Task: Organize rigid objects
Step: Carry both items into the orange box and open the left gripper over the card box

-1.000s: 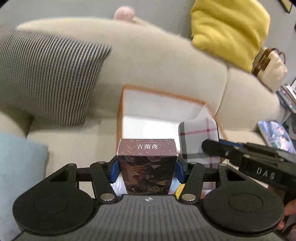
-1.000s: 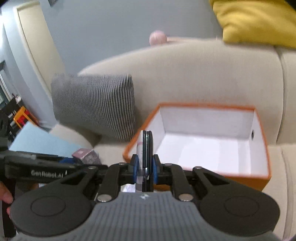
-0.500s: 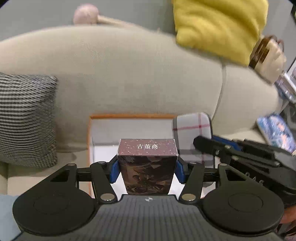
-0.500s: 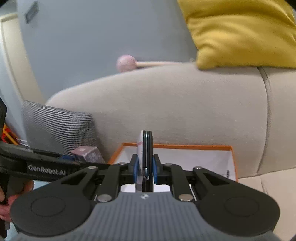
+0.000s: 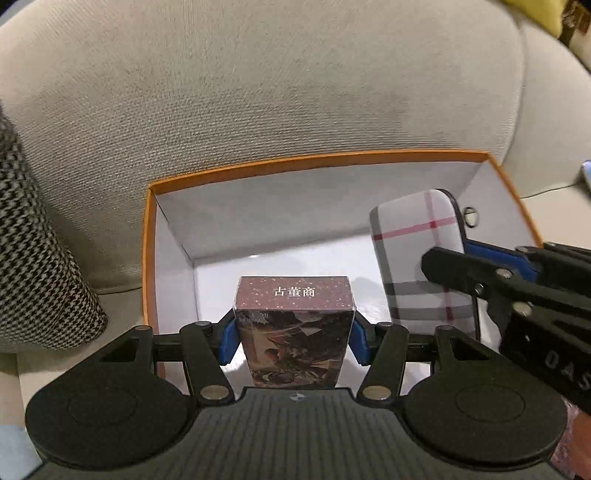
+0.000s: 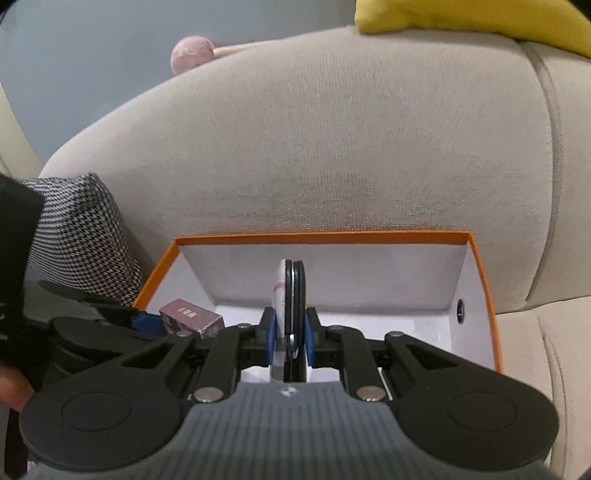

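Note:
My left gripper [image 5: 293, 341] is shut on a maroon card box [image 5: 293, 325] with Chinese letters and holds it over the left part of an open orange box [image 5: 314, 159] with a white inside. My right gripper [image 6: 290, 330] is shut on a flat plaid case [image 6: 291, 295], seen edge-on, over the middle of the same orange box [image 6: 325, 236]. The plaid case [image 5: 421, 258] and right gripper also show at the right of the left wrist view. The card box [image 6: 190, 319] shows at the left of the right wrist view.
The orange box sits on a beige sofa [image 5: 277, 81] against its backrest. A houndstooth cushion [image 5: 33, 266] lies left of the box. A yellow cushion [image 6: 480, 18] and a pink-headed mallet [image 6: 192, 55] rest on top of the backrest.
Both grippers have moved forward and tilted down over the orange box, each still holding its object. The box inside now fills more of both views.

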Demonstrator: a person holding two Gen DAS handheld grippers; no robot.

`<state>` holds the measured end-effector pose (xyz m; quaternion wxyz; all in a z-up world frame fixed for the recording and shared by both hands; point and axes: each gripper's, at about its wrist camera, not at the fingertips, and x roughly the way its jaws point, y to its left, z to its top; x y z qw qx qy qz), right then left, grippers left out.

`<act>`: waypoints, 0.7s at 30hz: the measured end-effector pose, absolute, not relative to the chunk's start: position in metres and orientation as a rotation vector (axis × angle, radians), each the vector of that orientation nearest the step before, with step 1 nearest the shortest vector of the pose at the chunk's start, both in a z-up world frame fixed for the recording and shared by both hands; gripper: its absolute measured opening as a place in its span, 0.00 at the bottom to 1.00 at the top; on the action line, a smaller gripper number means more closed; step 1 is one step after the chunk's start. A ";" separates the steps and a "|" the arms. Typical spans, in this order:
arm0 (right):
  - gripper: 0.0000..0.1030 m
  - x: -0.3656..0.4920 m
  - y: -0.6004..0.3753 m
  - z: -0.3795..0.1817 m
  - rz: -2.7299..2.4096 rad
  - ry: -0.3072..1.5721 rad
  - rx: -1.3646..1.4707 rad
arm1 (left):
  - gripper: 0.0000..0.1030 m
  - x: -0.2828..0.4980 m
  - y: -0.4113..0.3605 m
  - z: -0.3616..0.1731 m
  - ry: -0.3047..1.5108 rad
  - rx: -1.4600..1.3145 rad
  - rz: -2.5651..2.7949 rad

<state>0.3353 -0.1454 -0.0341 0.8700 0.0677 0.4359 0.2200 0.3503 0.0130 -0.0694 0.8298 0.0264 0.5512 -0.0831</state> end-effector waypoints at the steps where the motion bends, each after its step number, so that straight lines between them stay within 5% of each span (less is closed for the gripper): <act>1: 0.15 0.336 -0.144 -0.036 0.462 0.916 0.140 | 0.64 0.354 0.013 -0.072 1.172 0.065 -0.171; 21: 0.15 0.350 -0.137 -0.051 0.460 0.949 0.143 | 0.72 0.394 0.019 -0.084 1.147 0.074 -0.160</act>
